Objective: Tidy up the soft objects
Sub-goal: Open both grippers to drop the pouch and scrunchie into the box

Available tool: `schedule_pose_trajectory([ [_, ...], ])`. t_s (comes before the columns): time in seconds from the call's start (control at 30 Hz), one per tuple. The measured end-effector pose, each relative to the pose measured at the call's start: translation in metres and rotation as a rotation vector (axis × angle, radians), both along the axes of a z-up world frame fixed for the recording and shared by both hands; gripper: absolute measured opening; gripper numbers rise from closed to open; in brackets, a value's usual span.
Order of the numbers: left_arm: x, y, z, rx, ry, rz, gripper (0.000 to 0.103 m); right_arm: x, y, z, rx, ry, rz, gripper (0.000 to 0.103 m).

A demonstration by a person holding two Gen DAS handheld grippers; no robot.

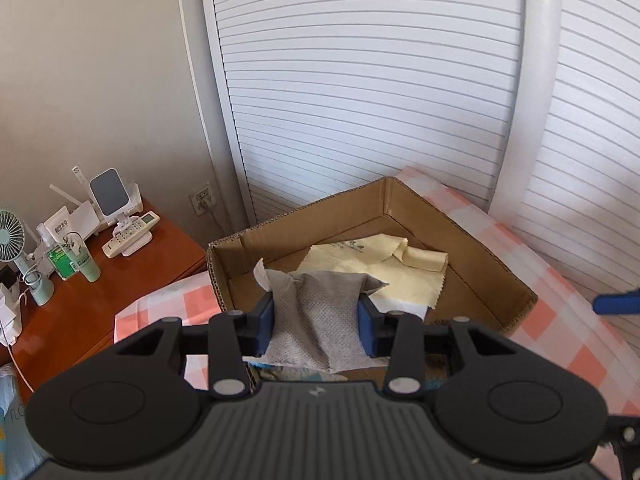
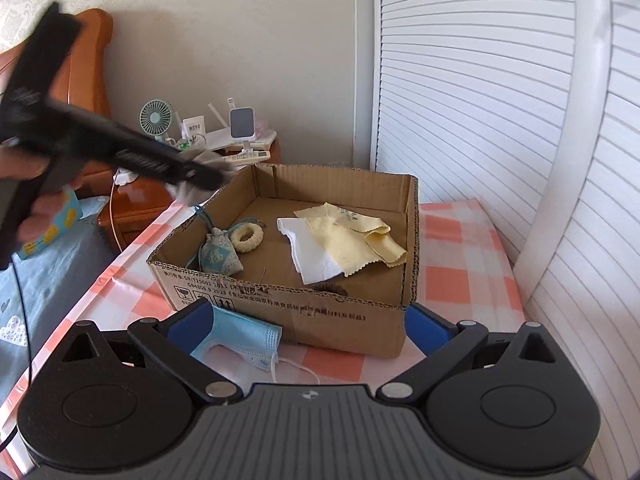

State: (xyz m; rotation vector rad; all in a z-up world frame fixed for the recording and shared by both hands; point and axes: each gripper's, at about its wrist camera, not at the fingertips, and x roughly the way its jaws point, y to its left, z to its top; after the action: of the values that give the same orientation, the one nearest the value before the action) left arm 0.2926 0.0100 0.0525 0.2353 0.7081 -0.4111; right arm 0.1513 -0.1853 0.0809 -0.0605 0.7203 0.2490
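My left gripper is shut on a grey mesh pouch and holds it above the near edge of the open cardboard box. In the right wrist view the left gripper is blurred above the box's left corner with the grey pouch. Inside the box lie a yellow cloth, a white cloth, a teal sachet and a cream ring. My right gripper is open in front of the box, above a blue face mask.
The box sits on a pink checked cloth. A wooden nightstand at the left carries a fan, bottles and remotes. White louvred doors stand behind. A blue bedsheet lies at the left.
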Motion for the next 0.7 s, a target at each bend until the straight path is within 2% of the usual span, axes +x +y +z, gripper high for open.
schedule_pose_trajectory([
  [0.1,0.031,-0.006,-0.002,-0.011,0.031,0.041,0.041,-0.007,-0.003,0.000,0.009,-0.004,-0.015,0.103],
  [0.17,0.049,-0.009,-0.003,-0.029,0.022,0.080,0.049,-0.010,-0.006,0.001,0.003,-0.010,-0.029,0.103],
  [0.2,0.056,-0.010,-0.004,-0.033,0.012,0.102,0.067,-0.011,-0.007,0.002,-0.002,-0.011,-0.037,0.103],
  [0.27,0.063,-0.011,-0.006,-0.021,-0.012,0.152,0.093,-0.012,-0.010,0.001,0.001,-0.009,-0.044,0.103],
  [0.33,0.061,-0.011,-0.007,-0.004,-0.040,0.177,0.094,-0.013,-0.014,0.000,0.017,0.001,-0.052,0.103],
  [0.47,0.046,-0.009,-0.007,0.018,-0.032,0.154,0.095,-0.017,-0.017,-0.003,0.028,0.006,-0.056,0.103],
  [0.7,-0.004,0.004,0.001,0.062,-0.050,0.141,0.099,-0.026,-0.011,0.001,0.032,0.002,-0.067,0.103],
])
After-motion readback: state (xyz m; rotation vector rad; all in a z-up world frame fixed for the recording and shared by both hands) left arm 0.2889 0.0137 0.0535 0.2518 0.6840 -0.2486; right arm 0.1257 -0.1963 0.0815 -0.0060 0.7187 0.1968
